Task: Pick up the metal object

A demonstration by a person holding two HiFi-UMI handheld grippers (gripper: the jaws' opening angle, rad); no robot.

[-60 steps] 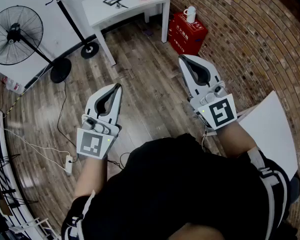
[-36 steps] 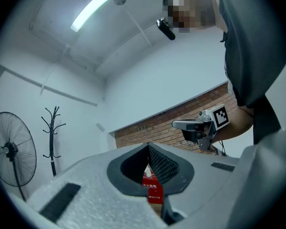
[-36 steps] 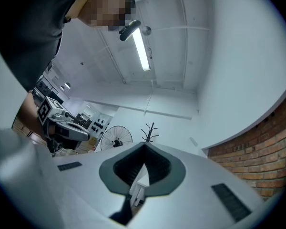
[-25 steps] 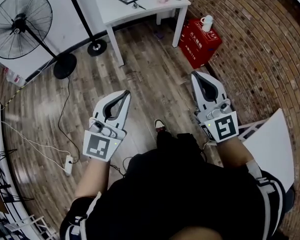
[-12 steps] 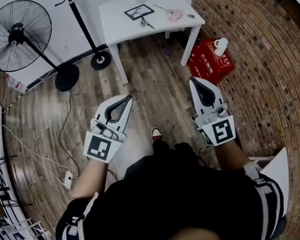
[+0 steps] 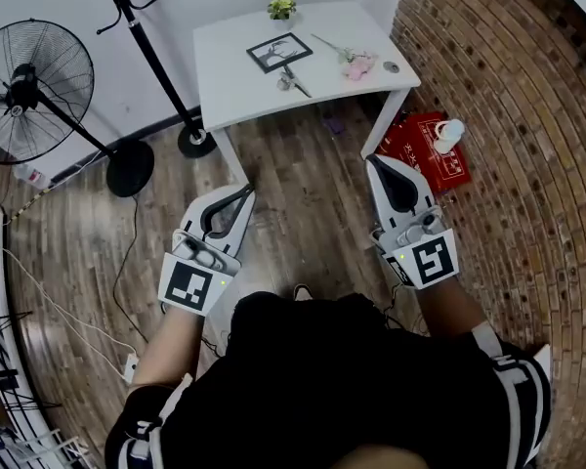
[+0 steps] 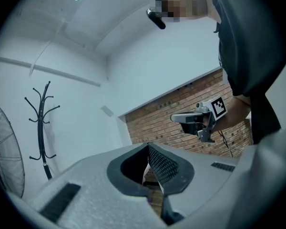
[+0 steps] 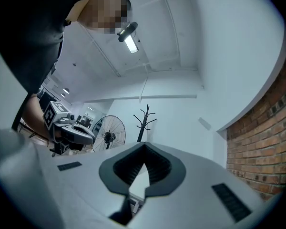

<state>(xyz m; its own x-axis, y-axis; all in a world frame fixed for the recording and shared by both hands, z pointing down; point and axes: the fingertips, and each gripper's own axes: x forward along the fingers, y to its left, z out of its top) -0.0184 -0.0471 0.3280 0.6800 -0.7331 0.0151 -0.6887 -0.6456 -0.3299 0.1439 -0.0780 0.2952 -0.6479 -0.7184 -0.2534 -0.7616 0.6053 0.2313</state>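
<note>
Nearer now than half a second ago, the white desk [image 6: 234, 62] has slid down from the top edge of the head view and fills more of the 12 o'clock sector, while the red box [image 6: 417, 148] has drifted toward 2 o'clock; the person appears to be walking up to the desk. The left claw [image 6: 244, 194] and right claw [image 6: 378, 162] have kept the same carried pose throughout, held out ahead of the body at waist level, tips pointing toward 12 o'clock; that is probably a resting carry for the approach and not a reach.

Each claw is fully closed with nothing in it; the two gripper views show the ribbed pads meeting at the tips, with only wall, brick and a coat stand [image 7: 42, 123] beyond.

The metal object [image 6: 288, 82] is, as far as I can judge, the small grey glinting piece near the middle of the desk, just at 6 o'clock of a black frame [image 6: 279, 52]; it is too small to tell its shape. A potted sprig [image 6: 280, 8] sits at the far edge and a pink item [image 6: 356, 65] lies toward 3 o'clock of the frame. Both claws are well apart from the object; nothing is touched. A standing fan [image 6: 31, 78] waits at 10 o'clock, clear of the path.
</note>
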